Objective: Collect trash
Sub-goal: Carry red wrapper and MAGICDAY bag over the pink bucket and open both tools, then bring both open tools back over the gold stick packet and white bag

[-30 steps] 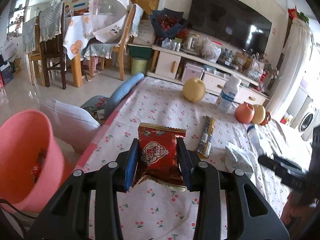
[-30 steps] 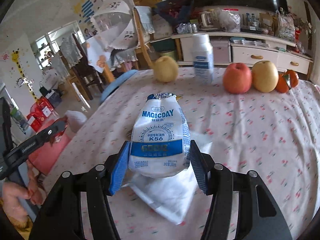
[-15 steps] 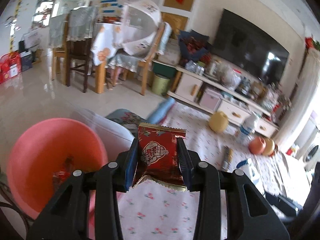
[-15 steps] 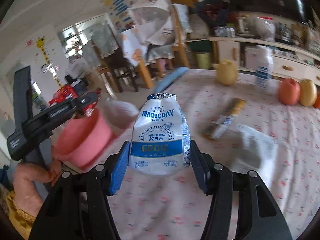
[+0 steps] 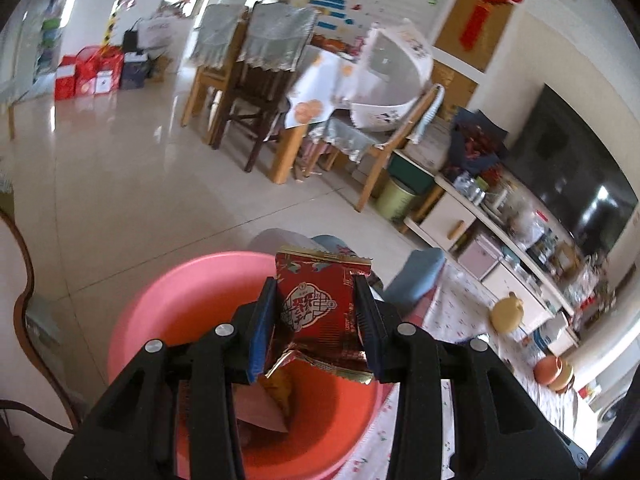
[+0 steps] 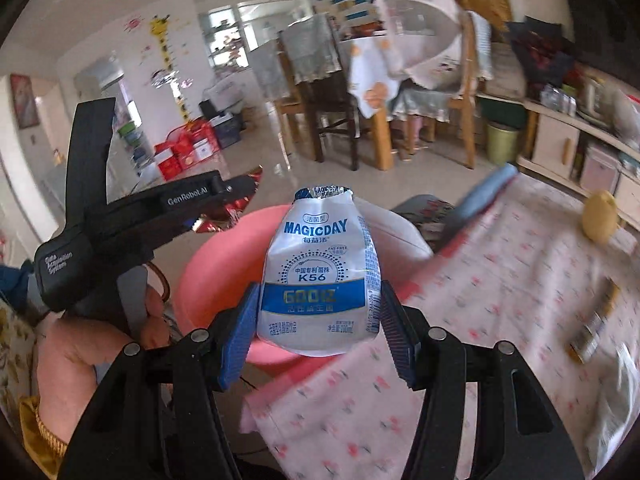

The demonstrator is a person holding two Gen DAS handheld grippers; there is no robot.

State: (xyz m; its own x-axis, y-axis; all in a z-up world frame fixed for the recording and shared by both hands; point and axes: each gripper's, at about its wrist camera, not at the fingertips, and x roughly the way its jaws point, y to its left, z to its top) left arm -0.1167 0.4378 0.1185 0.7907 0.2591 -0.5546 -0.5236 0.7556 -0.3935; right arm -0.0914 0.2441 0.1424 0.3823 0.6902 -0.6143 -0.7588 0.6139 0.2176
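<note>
My left gripper (image 5: 316, 320) is shut on a red snack wrapper (image 5: 320, 308) and holds it right above the pink basin (image 5: 160, 312), which has several wrappers inside. My right gripper (image 6: 320, 320) is shut on a white and blue MAGICDAY pouch (image 6: 320, 276), held over the table edge, just short of the pink basin (image 6: 216, 256). In the right wrist view the left gripper (image 6: 236, 196) shows over the basin's far side with the red wrapper (image 6: 224, 216) in it.
The flowered tablecloth (image 6: 500, 292) lies to the right, with a yellow pear (image 6: 600, 216) and wrappers (image 6: 596, 320) on it. A blue cushion (image 5: 412, 280) and a white stool (image 6: 392, 228) stand beside the basin. Dining chairs (image 5: 248, 80) stand beyond on the tiled floor.
Both grippers swung left from the table toward the basin. The red wrapper is now above the basin; the pouch has come close to its rim.
</note>
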